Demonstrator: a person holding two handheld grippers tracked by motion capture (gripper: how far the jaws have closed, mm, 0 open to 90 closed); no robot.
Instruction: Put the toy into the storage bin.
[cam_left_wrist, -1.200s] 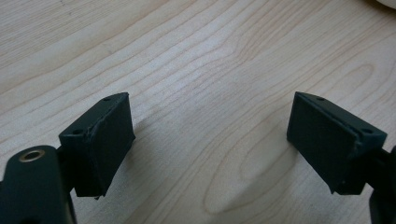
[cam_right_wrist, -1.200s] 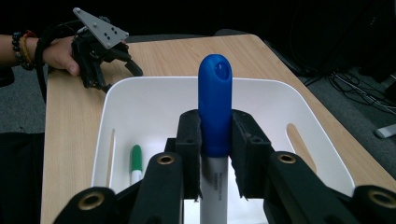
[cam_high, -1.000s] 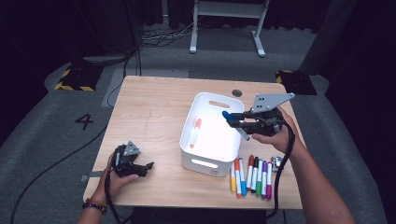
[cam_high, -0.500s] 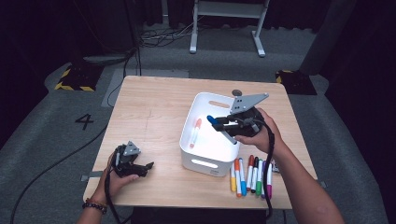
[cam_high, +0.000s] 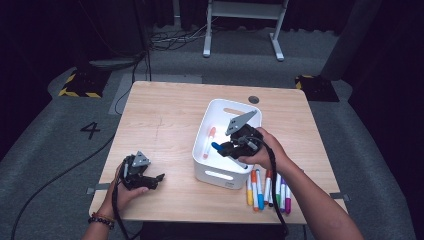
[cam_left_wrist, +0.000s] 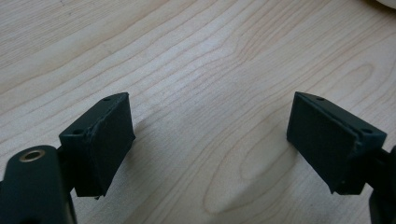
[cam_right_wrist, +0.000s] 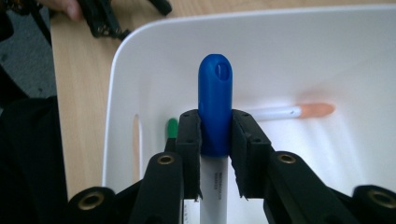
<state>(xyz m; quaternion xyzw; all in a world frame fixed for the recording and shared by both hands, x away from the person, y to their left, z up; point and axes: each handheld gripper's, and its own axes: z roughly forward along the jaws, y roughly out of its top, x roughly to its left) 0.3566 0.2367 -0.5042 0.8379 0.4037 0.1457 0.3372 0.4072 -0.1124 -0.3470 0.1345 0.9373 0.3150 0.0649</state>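
Table: pale wood top, bearing everything listed below.
White bin: landmark; open-topped tub, right of the table's middle, a slot handle in its near and far walls.
Right gripper: held in the person's right hand over the bin's near right part; jaws narrow, clamped on the blue marker.
Left gripper: resting on the table well left of the bin's near corner, in the person's left hand; jaws wide apart, bare wood between them.
Marker row: several coloured markers lying side by side on the table, just right of the bin's near right corner.
Blue marker: pinched at its cap between the right gripper's pads, white barrel below, above the bin's floor.
Orange marker: lying flat on the bin's floor, beyond the blue one.
Green marker: inside the bin, only its cap showing beside the right gripper's jaw.
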